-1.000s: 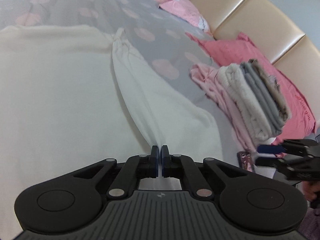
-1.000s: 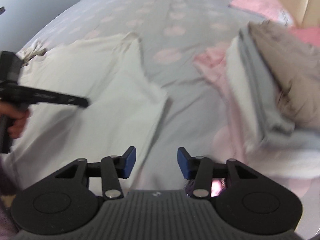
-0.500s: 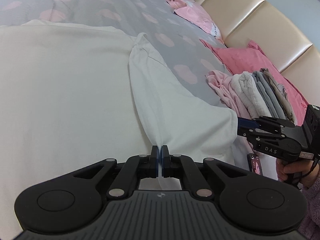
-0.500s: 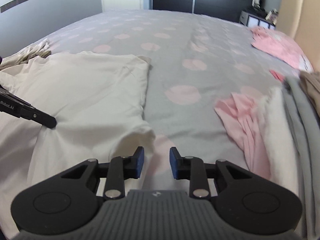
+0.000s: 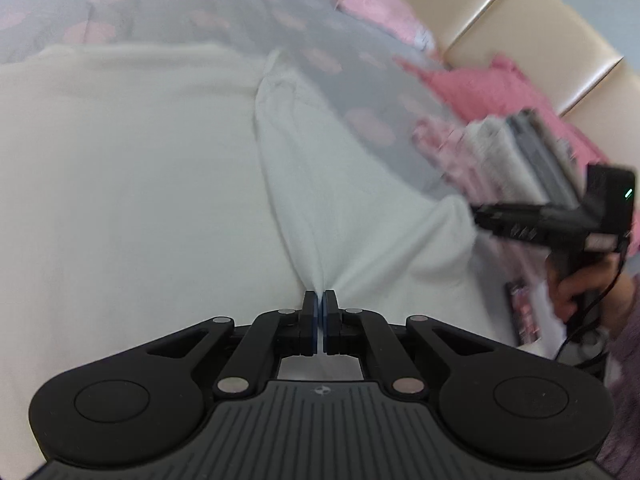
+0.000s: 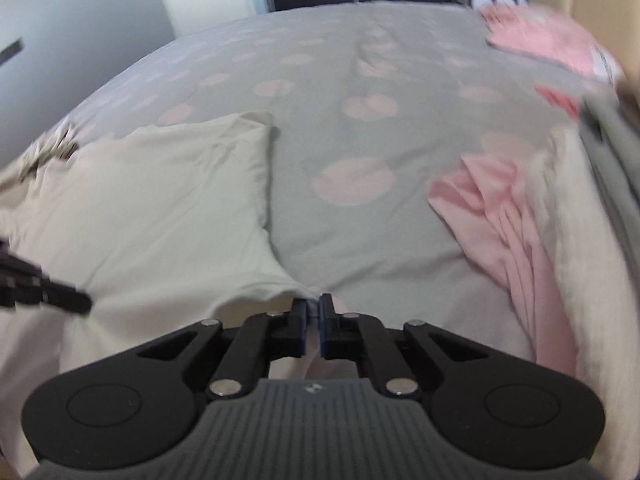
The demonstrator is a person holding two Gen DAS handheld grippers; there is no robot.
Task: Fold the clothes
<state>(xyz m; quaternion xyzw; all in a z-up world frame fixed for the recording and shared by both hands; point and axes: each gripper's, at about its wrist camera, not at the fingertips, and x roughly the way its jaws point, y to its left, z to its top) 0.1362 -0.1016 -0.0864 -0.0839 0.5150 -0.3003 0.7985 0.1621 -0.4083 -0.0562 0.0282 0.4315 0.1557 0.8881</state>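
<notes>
A cream-white garment point(image 5: 132, 168) lies spread flat on the bed, its near-right part folded into a flap point(image 5: 360, 200). It also shows in the right wrist view point(image 6: 160, 208). My left gripper point(image 5: 319, 300) is shut on the garment's near edge, and the cloth pulls taut from its tips. My right gripper point(image 6: 313, 305) is shut on the flap's right corner. In the left wrist view the right gripper point(image 5: 480, 213) shows at the flap's right corner. In the right wrist view the left gripper's finger point(image 6: 60, 300) sits on the cloth at the left.
The bed point(image 6: 360, 92) has a grey cover with pink dots. A stack of folded clothes point(image 5: 520, 152), pink, white and grey, lies to the right, also in the right wrist view point(image 6: 540, 220). Pink pillows point(image 5: 480, 88) lean on a beige padded headboard point(image 5: 520, 20).
My right gripper moved in to the flap's corner and closed on it; it was open a second ago. My left gripper has stayed shut on the near edge.
</notes>
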